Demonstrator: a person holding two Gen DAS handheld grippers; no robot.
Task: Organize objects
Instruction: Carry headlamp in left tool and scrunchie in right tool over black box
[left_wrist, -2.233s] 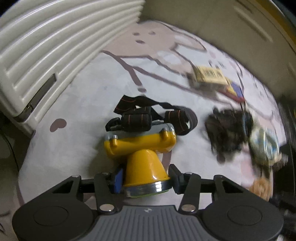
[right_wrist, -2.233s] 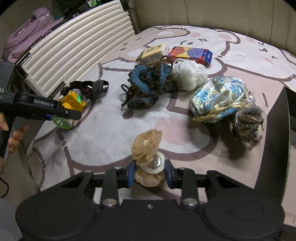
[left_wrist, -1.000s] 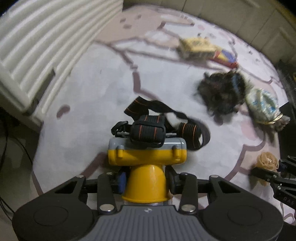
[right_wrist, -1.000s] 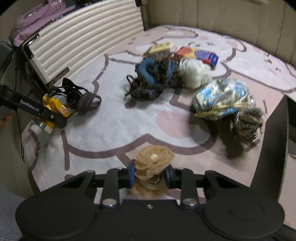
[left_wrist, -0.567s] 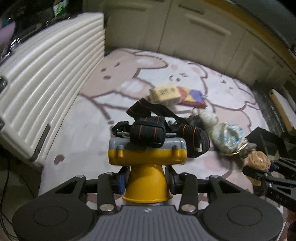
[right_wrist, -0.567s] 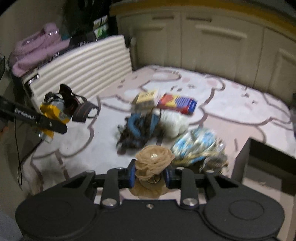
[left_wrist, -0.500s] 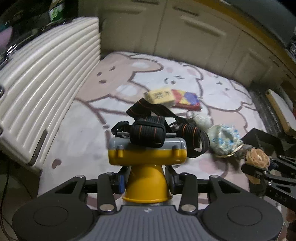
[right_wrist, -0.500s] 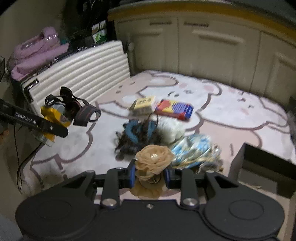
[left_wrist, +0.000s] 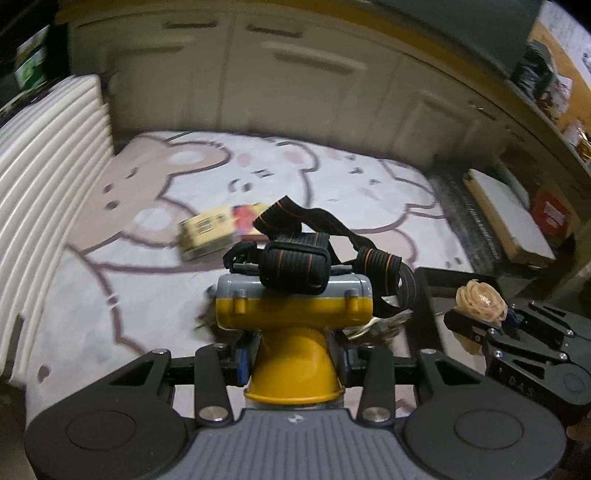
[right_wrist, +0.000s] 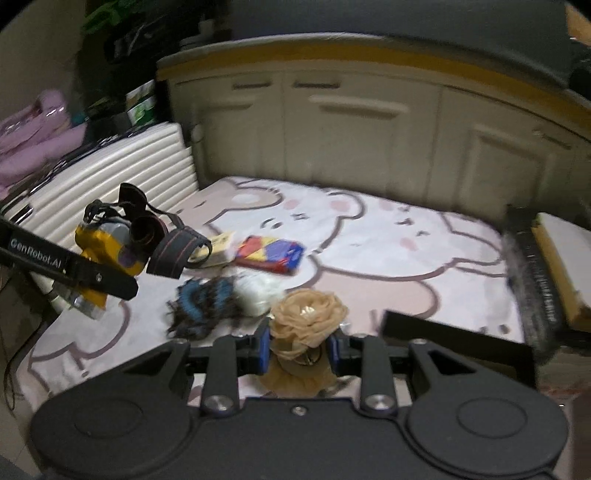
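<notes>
I hold two grippers above a pale rug printed with bear outlines. My left gripper is clamped nearly closed on the yellow cone-shaped neck of a headlamp, so the grey and yellow body sits upright above the pads and its black elastic straps pile loosely on top instead of dangling. In the right wrist view the same headlamp hangs in the air at the left, clear of the rug, with the straps hanging off toward the middle. My right gripper is closed on a beige fabric flower; the pads squeeze its lower part while the soft petals spread above them, which seems a sensible place to pinch something so floppy. Both things are lifted off the rug, I judge to carry them toward the black bin whose dark edge shows at the right. Still lying on the rug are a dark blue knitted bundle, a white fluffy ball touching it, a red and blue packet and a yellow box beyond. A ribbed white suitcase stands along the rug's left side, with cream cabinets behind.
</notes>
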